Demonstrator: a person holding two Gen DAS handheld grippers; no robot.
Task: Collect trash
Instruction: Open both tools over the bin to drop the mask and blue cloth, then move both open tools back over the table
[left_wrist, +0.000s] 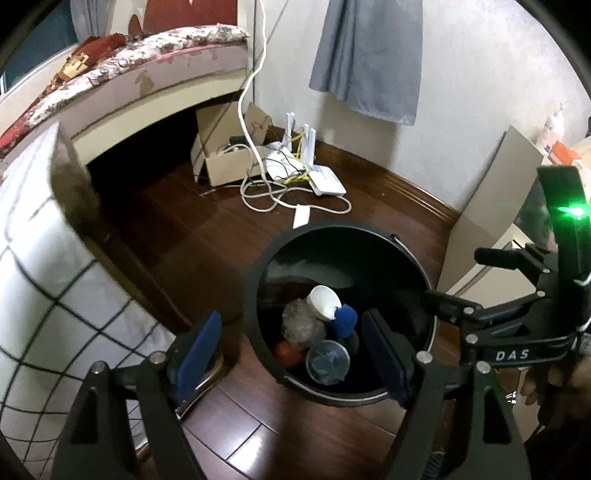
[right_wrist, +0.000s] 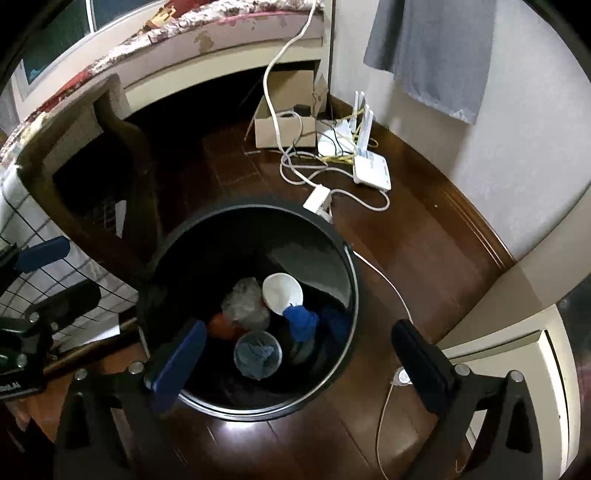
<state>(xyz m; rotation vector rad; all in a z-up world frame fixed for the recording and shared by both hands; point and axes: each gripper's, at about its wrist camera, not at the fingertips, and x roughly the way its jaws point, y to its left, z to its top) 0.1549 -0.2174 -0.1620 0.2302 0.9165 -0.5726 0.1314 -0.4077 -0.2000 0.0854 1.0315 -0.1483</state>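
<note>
Black plastic bin (right_wrist: 343, 347) stands on the dark wooden floor (right_wrist: 417, 258), and the trash lies at its bottom: a white bowl (right_wrist: 282, 293), crumpled clear plastic (right_wrist: 245, 304), a blue cloth (right_wrist: 303, 323) and a clear cup (right_wrist: 258, 354). Both tools hang over the bin's rim. Left gripper (left_wrist: 291, 354) has its jaws apart, nothing between them. Right gripper (right_wrist: 299, 363) has its jaws wide apart too, empty. Beyond the bin, white cables (right_wrist: 295, 166) and a router (right_wrist: 373, 168) sit by the wall.
</note>
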